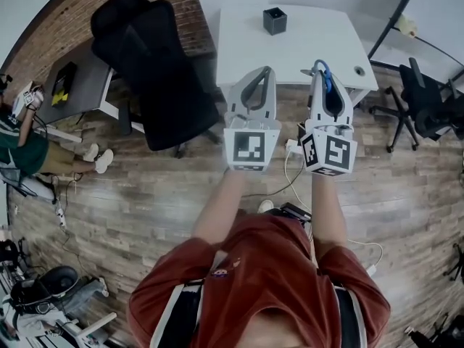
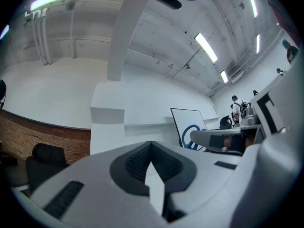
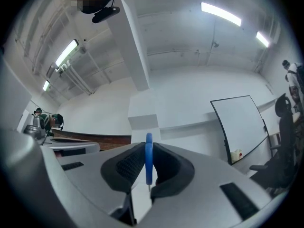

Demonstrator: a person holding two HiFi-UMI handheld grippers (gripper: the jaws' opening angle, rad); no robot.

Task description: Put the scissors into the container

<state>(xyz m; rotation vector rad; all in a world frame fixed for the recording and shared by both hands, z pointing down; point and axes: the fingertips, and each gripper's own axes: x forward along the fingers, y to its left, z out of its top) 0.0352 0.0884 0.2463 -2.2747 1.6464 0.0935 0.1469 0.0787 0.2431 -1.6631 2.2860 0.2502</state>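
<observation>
A small black square container (image 1: 275, 20) stands at the far side of the white table (image 1: 304, 46). Short of the table's near edge I hold both grippers side by side, pointing toward it and slightly upward. My right gripper (image 1: 320, 68) is shut on blue-handled scissors (image 1: 325, 80); in the right gripper view the blue handle (image 3: 149, 161) stands upright, pinched between the black pads (image 3: 124, 167) of the right gripper (image 3: 148, 148). The left gripper (image 1: 266, 71) is shut with nothing in it, and in the left gripper view its tips (image 2: 151, 144) meet.
A black office chair (image 1: 156, 71) stands left of the table beside a grey desk (image 1: 80, 85). Another chair (image 1: 428, 111) is at the right. A person (image 1: 18, 147) sits at far left. Cables (image 1: 293, 183) lie on the wood floor. A whiteboard (image 3: 242, 127) leans against the far wall.
</observation>
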